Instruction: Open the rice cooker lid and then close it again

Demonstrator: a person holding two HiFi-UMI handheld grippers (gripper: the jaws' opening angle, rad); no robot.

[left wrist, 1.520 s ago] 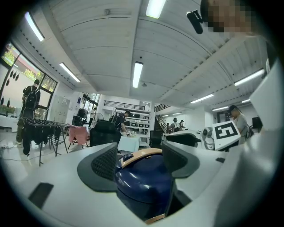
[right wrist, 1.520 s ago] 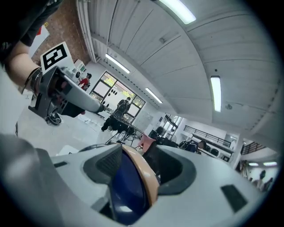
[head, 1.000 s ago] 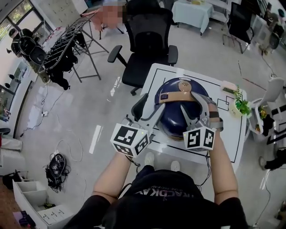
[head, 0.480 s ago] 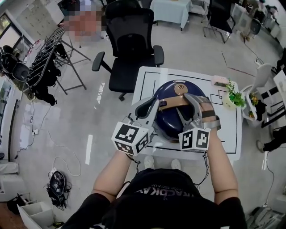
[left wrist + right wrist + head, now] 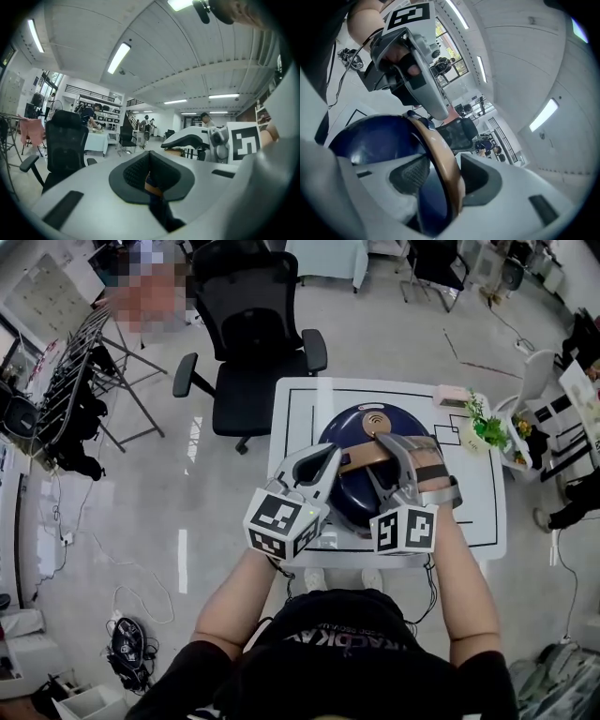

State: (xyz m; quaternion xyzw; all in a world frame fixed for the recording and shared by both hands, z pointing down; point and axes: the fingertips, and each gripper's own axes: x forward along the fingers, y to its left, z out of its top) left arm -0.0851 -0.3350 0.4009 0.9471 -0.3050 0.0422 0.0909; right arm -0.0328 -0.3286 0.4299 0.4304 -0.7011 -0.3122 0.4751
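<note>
A dark blue rice cooker (image 5: 349, 491) with a tan carrying handle (image 5: 361, 457) stands on the white table (image 5: 291, 404), lid down. My left gripper (image 5: 323, 458) is shut, its tips at the handle's left end. In the left gripper view the pads (image 5: 136, 171) meet, and a sliver of the tan handle (image 5: 153, 188) shows in the slit below them. My right gripper (image 5: 386, 452) straddles the handle near its right end. In the right gripper view the tan handle (image 5: 440, 154) runs between the jaws (image 5: 440, 176), which are closing; the left pad (image 5: 410, 176) stands off it.
A black office chair (image 5: 248, 334) stands behind the table. A small potted plant (image 5: 487, 427) and a pink object (image 5: 452, 395) sit at the table's right corner. A clothes rack (image 5: 66, 381) is on the floor at far left. A person stands behind the rack.
My left gripper has gone from open to shut and has come down to the handle's left end. The right gripper stays round the handle.
</note>
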